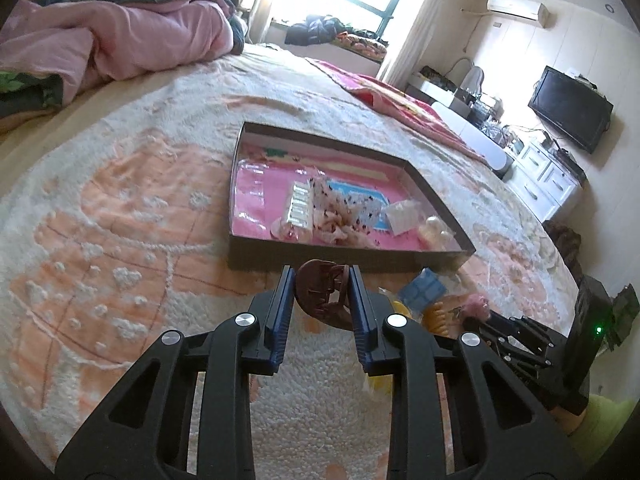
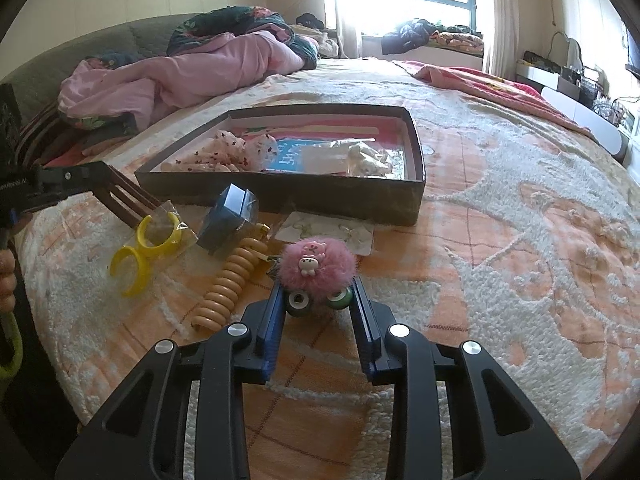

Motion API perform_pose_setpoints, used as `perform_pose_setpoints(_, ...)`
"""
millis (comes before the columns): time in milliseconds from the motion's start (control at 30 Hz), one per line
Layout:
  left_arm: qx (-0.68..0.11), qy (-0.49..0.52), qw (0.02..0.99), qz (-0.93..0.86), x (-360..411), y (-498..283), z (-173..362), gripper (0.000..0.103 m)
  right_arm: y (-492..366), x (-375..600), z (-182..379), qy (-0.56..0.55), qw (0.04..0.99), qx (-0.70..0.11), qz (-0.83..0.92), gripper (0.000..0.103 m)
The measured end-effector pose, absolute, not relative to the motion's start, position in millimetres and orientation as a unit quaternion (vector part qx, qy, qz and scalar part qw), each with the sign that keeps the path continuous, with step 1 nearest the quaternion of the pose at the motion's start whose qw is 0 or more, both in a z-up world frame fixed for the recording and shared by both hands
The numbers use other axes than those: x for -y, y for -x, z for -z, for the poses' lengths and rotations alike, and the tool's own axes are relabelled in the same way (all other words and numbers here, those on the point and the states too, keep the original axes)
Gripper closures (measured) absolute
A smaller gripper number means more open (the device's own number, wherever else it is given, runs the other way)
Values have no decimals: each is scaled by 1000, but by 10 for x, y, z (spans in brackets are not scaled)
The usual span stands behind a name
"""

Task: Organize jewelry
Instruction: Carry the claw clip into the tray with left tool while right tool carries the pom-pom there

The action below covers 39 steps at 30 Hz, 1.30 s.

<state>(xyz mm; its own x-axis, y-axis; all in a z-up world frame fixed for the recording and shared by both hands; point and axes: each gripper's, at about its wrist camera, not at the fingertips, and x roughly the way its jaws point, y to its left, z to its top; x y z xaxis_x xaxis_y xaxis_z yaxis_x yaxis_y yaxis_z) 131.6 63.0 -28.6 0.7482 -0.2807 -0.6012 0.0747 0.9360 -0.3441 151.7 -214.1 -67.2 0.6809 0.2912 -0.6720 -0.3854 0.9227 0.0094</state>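
My left gripper (image 1: 320,276) is shut on a brown claw hair clip (image 1: 322,298), held above the bedspread just short of the dark shallow box's (image 1: 340,259) near wall. The right wrist view shows the same clip (image 2: 132,200) raised at the far left. The box (image 2: 320,196) holds pink floral scrunchies, small packets and a blue card on a pink lining. My right gripper (image 2: 318,292) is shut on a pink fluffy pom-pom hair tie (image 2: 316,266). The pads press on its two green beads, low on the bedspread.
Loose on the bedspread in front of the box lie a yellow clip (image 2: 140,256), a wrapped blue box (image 2: 230,216), an orange coil hair tie (image 2: 228,288) and a white earring card (image 2: 328,232). A pink quilt (image 2: 180,76) is bunched at the bed's head.
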Motion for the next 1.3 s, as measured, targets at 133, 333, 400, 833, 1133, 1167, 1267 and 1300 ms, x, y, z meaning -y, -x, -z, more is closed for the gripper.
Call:
perform_pose_setpoints(133,-334,146,926,95,-631,-1304,227,84,-1494,2151,615,67,917,-346,-188,73)
perform_pose_setpoints(333,-322,138,931,102,-584,-1309,119,84,-1461,2134,501,71,922,-327,-195,74)
perform_pose_setpoints(400,-318,134,933,105,-564,-1312,84,84,-1457,2132,475,71,923,-323,-197,74)
perform_pose_setpoints(833,-295,117,940,124,-373,-1508,-137,84,-1592,2196,311,66,931,-306,-189,74)
perform_pose_setpoints(1133,-287,121,941,130,-320,-1738,-202,84,-1757,2216,188,63,937,-292,-182,74)
perform_pose_setpoints(1167,-287,122,941,130,-319,-1760,-199,84,-1779,2220,179,63,937,-291,-181,74)
perform_pose_setpoints(1267,-289,128,940,127,-331,-1845,-176,84,-1854,2225,156,61,939,-288,-177,74)
perform_pose_setpoints(1300,-289,130,940,126,-339,-1868,-172,84,-1882,2222,150,61,940,-287,-176,74)
